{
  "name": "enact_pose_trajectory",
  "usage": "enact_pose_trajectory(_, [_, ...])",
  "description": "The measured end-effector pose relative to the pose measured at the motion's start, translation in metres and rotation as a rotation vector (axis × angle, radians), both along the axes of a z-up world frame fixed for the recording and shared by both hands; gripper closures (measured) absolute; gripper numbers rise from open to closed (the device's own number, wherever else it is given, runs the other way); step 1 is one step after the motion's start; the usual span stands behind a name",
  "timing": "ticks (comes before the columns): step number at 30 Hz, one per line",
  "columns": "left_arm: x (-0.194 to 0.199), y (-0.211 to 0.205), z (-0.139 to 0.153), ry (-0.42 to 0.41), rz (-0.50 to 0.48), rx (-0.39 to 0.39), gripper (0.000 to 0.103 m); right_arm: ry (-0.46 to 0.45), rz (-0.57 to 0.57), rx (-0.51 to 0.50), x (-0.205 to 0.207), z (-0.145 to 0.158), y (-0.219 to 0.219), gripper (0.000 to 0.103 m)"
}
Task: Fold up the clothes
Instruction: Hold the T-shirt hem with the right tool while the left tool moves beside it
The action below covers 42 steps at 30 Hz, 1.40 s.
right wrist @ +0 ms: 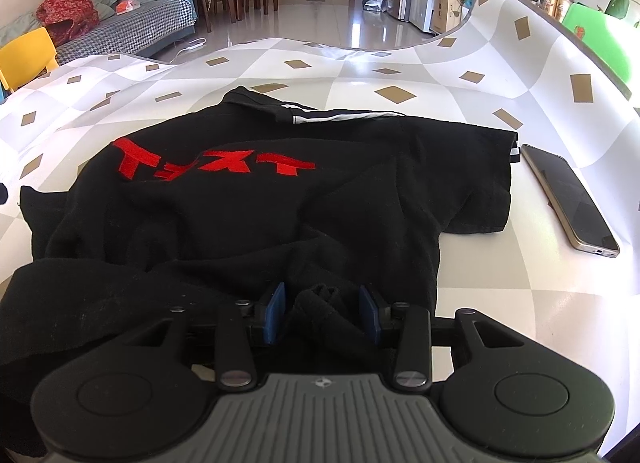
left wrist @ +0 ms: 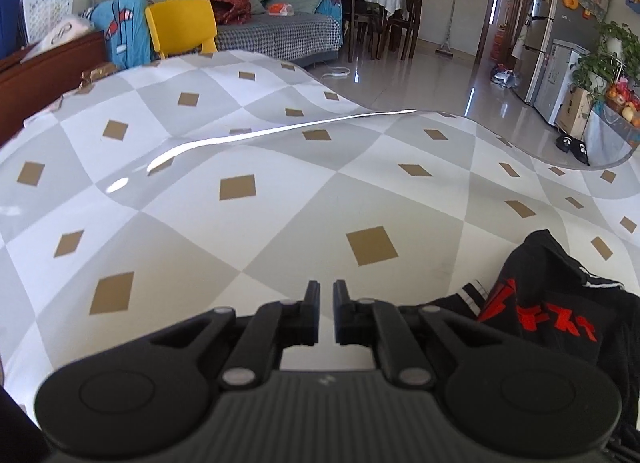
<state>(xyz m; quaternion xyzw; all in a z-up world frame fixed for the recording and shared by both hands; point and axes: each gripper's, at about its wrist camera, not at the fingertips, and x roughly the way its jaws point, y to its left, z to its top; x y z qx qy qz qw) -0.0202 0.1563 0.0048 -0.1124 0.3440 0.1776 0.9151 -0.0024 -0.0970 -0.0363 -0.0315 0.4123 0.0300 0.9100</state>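
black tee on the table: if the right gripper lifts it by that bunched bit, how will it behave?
The black tee lies rumpled with soft folds, so it will probably drape and sag, not hold shape. The right gripper has fabric bunched between open pads, so closing should pinch several layers. The phone lies close to its sleeve; dragging may nudge it.

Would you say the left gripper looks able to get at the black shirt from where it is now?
Probably yes: the left gripper hovers over bare tablecloth, nearly shut and empty, with the black shirt just to its right and nothing between them.

My right gripper (right wrist: 323, 313) jaws apart, bunched hem of black T-shirt (right wrist: 248, 199) between them; phone (right wrist: 568, 203) right of shirt.
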Motion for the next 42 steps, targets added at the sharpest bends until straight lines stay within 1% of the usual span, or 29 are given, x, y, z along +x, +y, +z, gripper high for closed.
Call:
enact_pose_trajectory(2, [-0.001,0.004,-0.002,0.002,-0.006,-0.059,0.093,0.002,-0.001,0.001,0.0,0.0,0.0,0.064])
enact_pose_trajectory(4, [-0.001,0.009,-0.005,0.004,-0.011,-0.119,0.083,0.003,0.001,0.0,-0.001,0.0,0.0,0.064])
enact_pose_trajectory(5, [-0.002,0.011,-0.006,0.005,-0.014,-0.148,0.075,0.003,0.002,-0.002,-0.001,0.0,0.0,0.064])
enact_pose_trajectory(6, [-0.002,0.013,-0.007,0.006,-0.017,-0.176,0.07,0.002,0.003,-0.003,-0.001,0.0,0.0,0.064])
enact_pose_trajectory(11, [0.002,0.011,-0.01,0.001,-0.049,-0.259,0.06,0.003,0.001,-0.01,-0.001,-0.001,0.001,0.064])
enact_pose_trajectory(14, [0.003,0.01,-0.012,0.014,-0.039,-0.271,0.055,0.004,0.001,-0.01,-0.002,-0.001,0.002,0.064])
enact_pose_trajectory(17, [0.002,0.012,-0.012,0.007,-0.034,-0.311,0.049,0.006,0.0,-0.009,-0.001,0.0,0.001,0.064])
enact_pose_trajectory(19, [0.001,0.012,-0.011,-0.003,-0.036,-0.323,0.046,0.007,0.0,-0.009,-0.001,0.0,0.001,0.064])
enact_pose_trajectory(21, [0.001,0.013,-0.009,-0.014,-0.038,-0.35,0.039,0.008,-0.001,-0.011,-0.001,0.0,0.001,0.064])
enact_pose_trajectory(23, [0.002,0.015,-0.01,-0.016,-0.039,-0.376,0.037,0.009,-0.001,-0.012,-0.001,0.0,0.002,0.063])
enact_pose_trajectory(25, [0.004,0.016,-0.014,0.006,-0.024,-0.386,0.037,0.01,-0.002,-0.012,-0.001,0.0,0.002,0.063])
enact_pose_trajectory(30, [0.012,0.022,-0.03,0.057,0.008,-0.461,0.037,0.013,-0.003,-0.011,-0.001,0.0,0.001,0.063])
enact_pose_trajectory(33, [0.019,0.022,-0.04,0.08,0.012,-0.491,0.037,0.014,-0.003,-0.011,0.0,0.0,0.001,0.063])
enact_pose_trajectory(36, [0.027,0.02,-0.05,0.107,0.016,-0.506,0.037,0.015,-0.001,-0.01,0.0,0.0,0.001,0.063])
enact_pose_trajectory(39, [0.034,0.016,-0.051,0.111,-0.002,-0.489,0.037,0.013,0.0,-0.01,0.001,-0.001,0.001,0.062])
enact_pose_trajectory(42, [0.041,0.009,-0.051,0.121,-0.028,-0.476,0.039,0.01,0.002,-0.013,0.001,-0.001,0.002,0.061])
